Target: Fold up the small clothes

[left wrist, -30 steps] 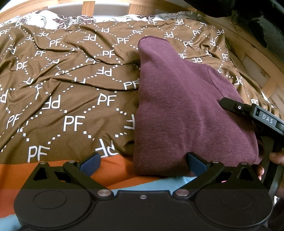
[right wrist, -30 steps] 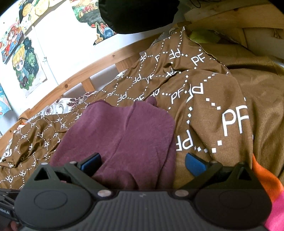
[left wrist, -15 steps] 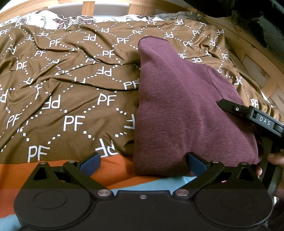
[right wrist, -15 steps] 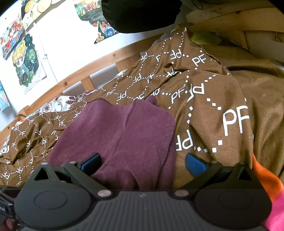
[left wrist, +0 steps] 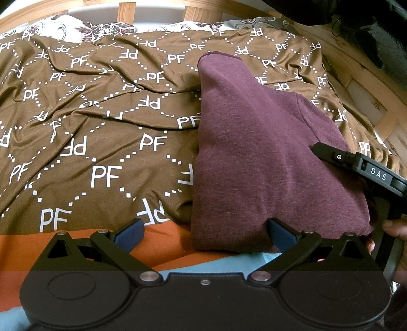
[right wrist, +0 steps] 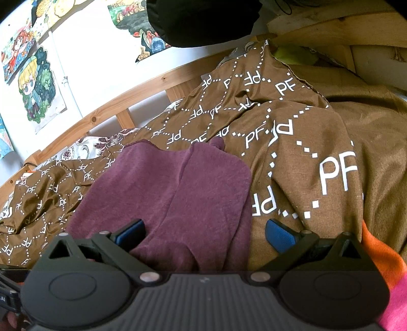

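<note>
A maroon garment lies folded lengthwise on the brown PF-patterned bedspread; it also shows in the right wrist view. My left gripper is open, its right pad touching the garment's near edge and its left pad over the orange stripe. My right gripper is open, its left pad over the garment's near end and its right pad over the bedspread. The right gripper's body shows at the garment's right side.
A wooden bed frame runs along the far side and a wooden rail stands against a white wall with cartoon posters. An orange and light blue sheet lies at the near edge. A floral pillow lies at the head.
The right gripper has shifted slightly forward and left along the garment. The left gripper and the garment have barely moved.
</note>
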{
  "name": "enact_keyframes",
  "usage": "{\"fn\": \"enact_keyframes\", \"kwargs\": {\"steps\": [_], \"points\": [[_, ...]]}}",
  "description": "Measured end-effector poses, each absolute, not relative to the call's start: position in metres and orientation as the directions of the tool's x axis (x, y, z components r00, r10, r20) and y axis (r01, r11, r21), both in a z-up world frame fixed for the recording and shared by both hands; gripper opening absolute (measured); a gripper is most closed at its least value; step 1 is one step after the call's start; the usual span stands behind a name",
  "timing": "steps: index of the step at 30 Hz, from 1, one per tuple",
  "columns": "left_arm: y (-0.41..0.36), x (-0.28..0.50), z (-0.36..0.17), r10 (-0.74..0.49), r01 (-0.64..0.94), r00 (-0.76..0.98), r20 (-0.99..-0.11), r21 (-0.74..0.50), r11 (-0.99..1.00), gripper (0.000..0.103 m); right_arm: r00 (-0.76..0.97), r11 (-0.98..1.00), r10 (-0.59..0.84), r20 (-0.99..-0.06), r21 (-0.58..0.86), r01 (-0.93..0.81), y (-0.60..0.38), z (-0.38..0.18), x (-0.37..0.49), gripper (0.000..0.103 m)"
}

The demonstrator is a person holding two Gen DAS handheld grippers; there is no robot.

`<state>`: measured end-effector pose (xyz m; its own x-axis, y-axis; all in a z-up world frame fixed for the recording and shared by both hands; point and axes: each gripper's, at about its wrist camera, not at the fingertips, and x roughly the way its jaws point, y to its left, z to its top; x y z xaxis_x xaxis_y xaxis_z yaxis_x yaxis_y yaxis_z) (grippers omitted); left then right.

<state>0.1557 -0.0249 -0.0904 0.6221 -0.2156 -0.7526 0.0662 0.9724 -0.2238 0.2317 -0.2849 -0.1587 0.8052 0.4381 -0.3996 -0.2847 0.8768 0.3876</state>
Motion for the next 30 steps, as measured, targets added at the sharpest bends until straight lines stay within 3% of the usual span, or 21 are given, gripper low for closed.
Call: {"fn": "enact_keyframes", "kwargs": {"steps": [19,30], "points": [[-0.022,0.164,-0.082,-0.236,0.095,0.595,-0.768,-0.224,0.97,0.102,0.805,0.876,0.438,-0.399,0.389,-0.284,-0.285,-0.159,0.231,0.102],[-0.016,0.196,-0.068,-0.33,0.133,0.605,-0.725,-0.316,0.939,0.102,0.815,0.851,0.454,-0.359,0.445,-0.278,-0.293,-0.157,0.229,0.102]]}}
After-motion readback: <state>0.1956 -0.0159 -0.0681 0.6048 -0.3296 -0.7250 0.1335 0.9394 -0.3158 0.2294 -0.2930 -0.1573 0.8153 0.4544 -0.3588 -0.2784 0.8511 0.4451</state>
